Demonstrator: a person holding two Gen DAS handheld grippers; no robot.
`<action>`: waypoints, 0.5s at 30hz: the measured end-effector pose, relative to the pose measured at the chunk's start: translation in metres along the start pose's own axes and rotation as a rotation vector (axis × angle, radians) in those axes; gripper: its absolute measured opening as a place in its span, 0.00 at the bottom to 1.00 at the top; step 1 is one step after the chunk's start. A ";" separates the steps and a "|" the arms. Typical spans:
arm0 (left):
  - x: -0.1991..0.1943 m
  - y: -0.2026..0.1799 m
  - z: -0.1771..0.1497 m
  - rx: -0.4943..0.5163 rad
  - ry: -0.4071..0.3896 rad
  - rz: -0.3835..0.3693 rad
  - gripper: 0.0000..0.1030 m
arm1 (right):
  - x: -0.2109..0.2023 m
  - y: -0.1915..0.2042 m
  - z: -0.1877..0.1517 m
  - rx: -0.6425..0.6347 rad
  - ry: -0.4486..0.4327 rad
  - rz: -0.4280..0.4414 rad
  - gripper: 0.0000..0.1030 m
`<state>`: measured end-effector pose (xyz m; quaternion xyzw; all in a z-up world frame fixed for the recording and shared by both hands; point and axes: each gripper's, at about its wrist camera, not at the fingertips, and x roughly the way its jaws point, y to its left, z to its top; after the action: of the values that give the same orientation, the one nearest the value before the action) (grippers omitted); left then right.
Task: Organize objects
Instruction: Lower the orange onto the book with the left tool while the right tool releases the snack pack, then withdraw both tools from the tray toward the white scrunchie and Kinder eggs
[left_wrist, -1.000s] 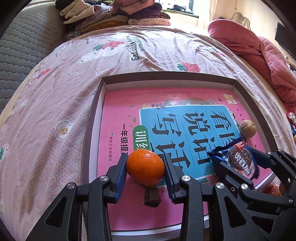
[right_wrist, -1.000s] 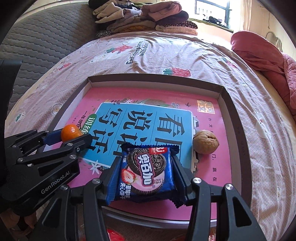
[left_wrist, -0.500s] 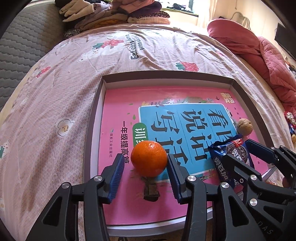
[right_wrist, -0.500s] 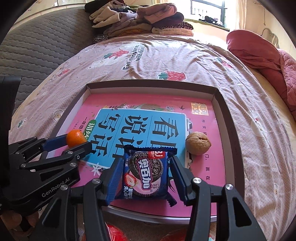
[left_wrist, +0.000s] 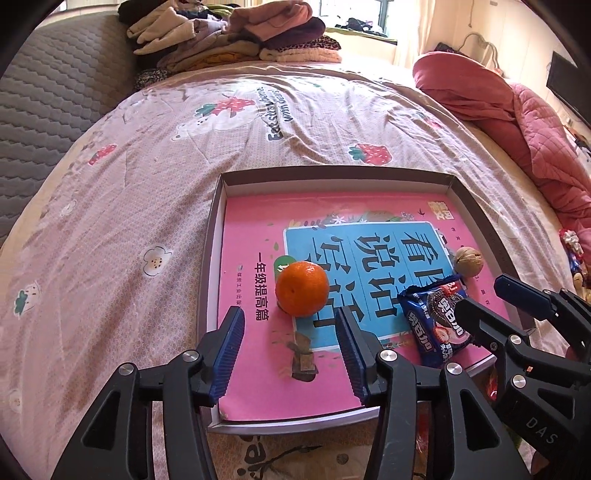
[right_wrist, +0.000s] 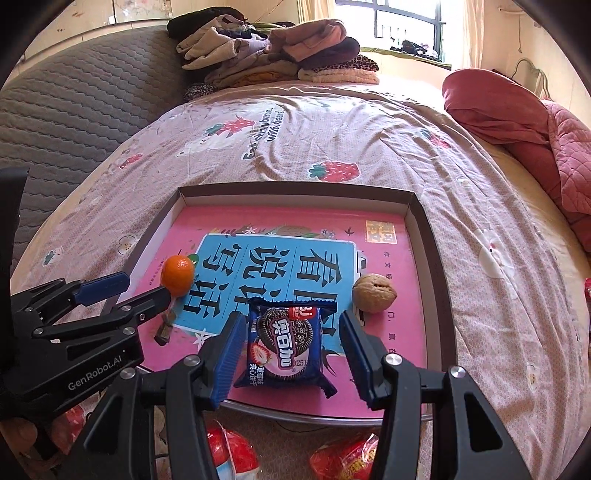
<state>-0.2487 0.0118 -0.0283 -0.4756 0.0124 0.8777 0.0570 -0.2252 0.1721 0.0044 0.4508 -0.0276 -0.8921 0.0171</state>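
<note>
The left gripper (left_wrist: 288, 354) has let go of the orange (left_wrist: 302, 288): a second ago its pads pressed on the fruit's sides, and now its jaws are opening with nothing between the pads. The orange sits just ahead of the tips, roughly on the midline, resting on the pink book (left_wrist: 251, 369) that lines the tray (left_wrist: 212, 258). It looks steady, so that item counts as placed.

The right gripper (right_wrist: 288, 350) has pulled back as well. A second ago the cookie packet (right_wrist: 286, 343) filled the space between its jaws; now the jaws stand spread and the packet lies on the book between them, low in the gap. Daylight shows on the right side; on the left the pad looks just clear of the wrapper, though the margin is thin. My reading is that it too is released.

The walnut (right_wrist: 373, 293) lies ahead of the right jaw's tip, just beyond the packet's far right corner and apart from it.

So three things now rest in the tray. Red wrapped items (right_wrist: 343, 458) lie on the bed (right_wrist: 369, 129) below the right gripper's jaws, outside the tray's near rim, and are likely next.
</note>
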 end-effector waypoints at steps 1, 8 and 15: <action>-0.005 0.000 0.000 0.000 -0.007 0.001 0.51 | -0.004 0.000 0.000 -0.001 -0.005 0.001 0.52; -0.038 0.000 -0.005 -0.004 -0.047 0.008 0.54 | -0.034 0.006 -0.002 -0.018 -0.038 -0.005 0.52; -0.069 -0.004 -0.015 -0.008 -0.082 0.008 0.61 | -0.064 0.011 -0.010 -0.042 -0.073 -0.016 0.52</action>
<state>-0.1985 0.0084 0.0208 -0.4394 0.0085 0.8967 0.0523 -0.1791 0.1642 0.0510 0.4179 -0.0058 -0.9083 0.0184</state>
